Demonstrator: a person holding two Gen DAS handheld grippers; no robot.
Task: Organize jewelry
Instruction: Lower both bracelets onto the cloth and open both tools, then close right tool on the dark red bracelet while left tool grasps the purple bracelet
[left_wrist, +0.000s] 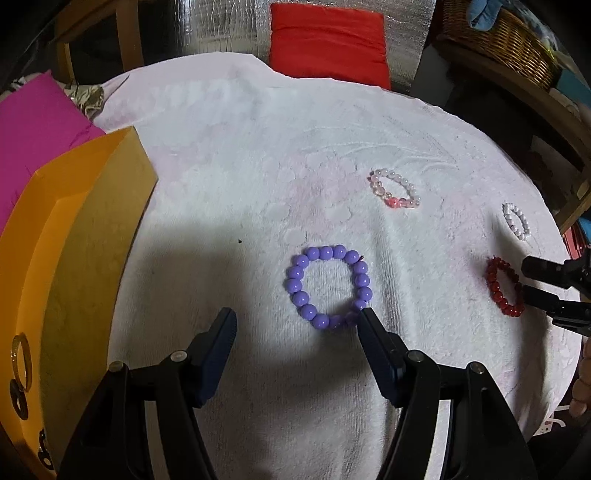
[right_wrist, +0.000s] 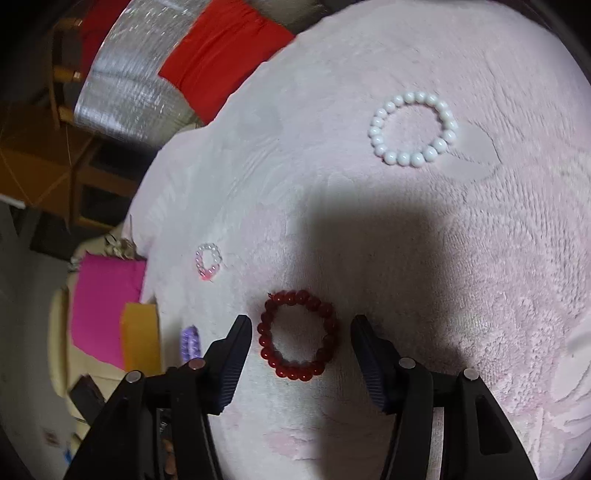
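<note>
On the left wrist view, an open orange box (left_wrist: 74, 236) stood along the left edge at nine o'clock, with gold rings (left_wrist: 21, 356) on its inner wall. The left gripper (left_wrist: 297, 321) was spread wide and held nothing. The purple bracelet (left_wrist: 328, 287) lay flat at the view's centre, a nearly round loop of large glossy beads with no clear long axis; the gripper's right-hand fingertip (left_wrist: 369, 317) lay against its lower right beads. At one o'clock from it lay a pale pink bracelet (left_wrist: 394, 188), a slightly flattened oval running from upper left to lower right. Bare pink towel (left_wrist: 258, 166) stretched between the box and the bracelets.

On the right wrist view, the right gripper (right_wrist: 298, 325) stood wide, and its fingers flanked the dark red bracelet (right_wrist: 297, 340) without pressing it. That loop of small dark beads lay flat and round. A white bracelet (right_wrist: 413, 129) sat well apart at one o'clock, with open towel beyond it to the right edge.
</note>
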